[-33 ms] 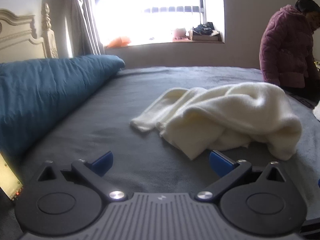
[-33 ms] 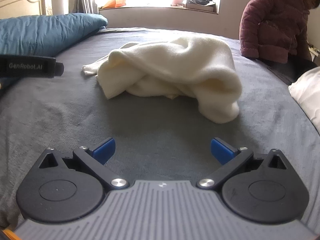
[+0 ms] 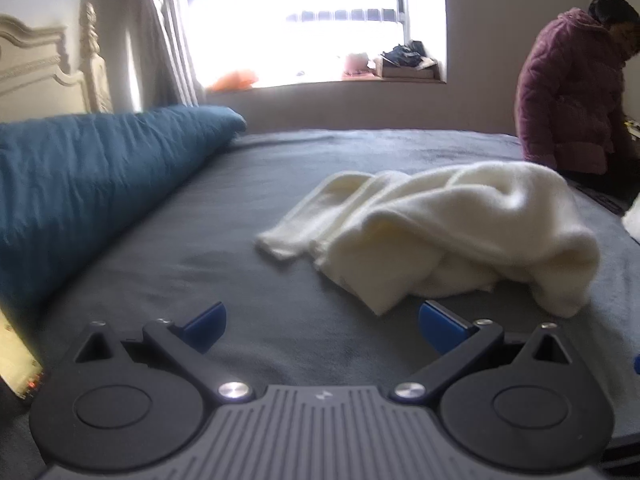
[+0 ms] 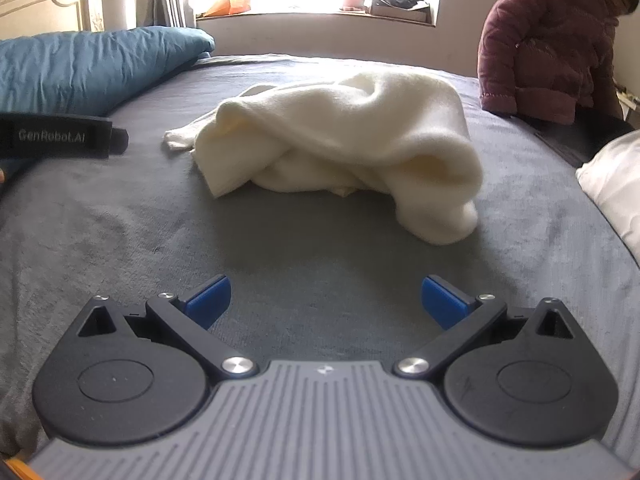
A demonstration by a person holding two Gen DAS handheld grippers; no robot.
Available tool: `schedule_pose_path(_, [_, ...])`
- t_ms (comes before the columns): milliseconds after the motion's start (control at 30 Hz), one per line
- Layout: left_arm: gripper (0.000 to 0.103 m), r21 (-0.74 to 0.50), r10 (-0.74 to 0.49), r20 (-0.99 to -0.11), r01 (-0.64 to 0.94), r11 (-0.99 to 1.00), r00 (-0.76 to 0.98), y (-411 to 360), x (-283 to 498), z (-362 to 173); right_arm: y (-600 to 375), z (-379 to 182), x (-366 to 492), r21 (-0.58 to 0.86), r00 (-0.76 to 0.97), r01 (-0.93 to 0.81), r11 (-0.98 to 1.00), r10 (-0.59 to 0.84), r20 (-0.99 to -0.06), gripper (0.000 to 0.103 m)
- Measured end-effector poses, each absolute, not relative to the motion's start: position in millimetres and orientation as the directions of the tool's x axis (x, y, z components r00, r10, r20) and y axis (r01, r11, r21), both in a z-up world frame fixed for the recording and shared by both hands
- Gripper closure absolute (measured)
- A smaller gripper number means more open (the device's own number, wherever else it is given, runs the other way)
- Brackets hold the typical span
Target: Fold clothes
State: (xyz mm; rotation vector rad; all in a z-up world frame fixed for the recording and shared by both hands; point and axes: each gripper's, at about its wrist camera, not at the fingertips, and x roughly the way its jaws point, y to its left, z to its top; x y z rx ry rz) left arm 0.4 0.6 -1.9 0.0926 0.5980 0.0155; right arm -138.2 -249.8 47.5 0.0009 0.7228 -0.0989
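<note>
left view: your left gripper [image 3: 322,322] hangs low over the bed [image 3: 168,280], fingers spread wide, holding nothing.
garment, left view: the cream garment [image 3: 452,232] lies bunched in a heap just past your right fingertip, a narrow end trailing left.
right view: your right gripper [image 4: 326,300] is spread wide too, empty, with the garment [image 4: 344,136] well ahead at mid-bed.
folded: no, it lies rumpled, layers overlapping.
risk: pinch the heap blind and you may catch several layers, or the blanket beneath.
cause: edges and corners are buried in the folds.
</note>
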Motion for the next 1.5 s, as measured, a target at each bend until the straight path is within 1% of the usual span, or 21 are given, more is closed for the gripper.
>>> schedule_pose_path(233, [0.000, 0.051, 0.006, -0.593, 0.030, 0.998, 0.805, 3, 2, -8, -259, 48, -139, 0.002, 0.771, 0.132, 0.991, -0.101, -0.629, 0.001])
schedule_pose_path(400, [0.000, 0.021, -0.019, -0.615, 0.041, 0.999, 0.789, 4, 3, -13, -270, 48, -136, 0.007, 0.750, 0.185, 0.983, -0.136, -0.647, 0.001])
schedule_pose_path(633, [0.000, -0.032, -0.062, -0.629, 0.054, 0.998, 0.775, 9, 3, -16, -268, 47, -131, -0.010, 0.727, 0.198, 0.980, -0.153, -0.669, 0.001])
schedule_pose_path(933, [0.000, 0.008, -0.027, -0.642, 0.042, 0.999, 0.766, 4, 1, -18, -266, 51, -131, -0.041, 0.712, 0.230, 0.972, -0.197, -0.674, 0.001])
schedule_pose_path(1167, [0.000, 0.060, 0.001, -0.633, 0.047, 0.997, 0.774, -3, -7, -14, -270, 56, -136, -0.047, 0.704, 0.266, 0.963, -0.227, -0.673, 0.001])
schedule_pose_path(1500, [0.000, 0.055, 0.017, -0.652, 0.025, 0.998, 0.758, 1, -10, -13, -274, 59, -142, -0.046, 0.692, 0.303, 0.952, -0.253, -0.676, 0.001])
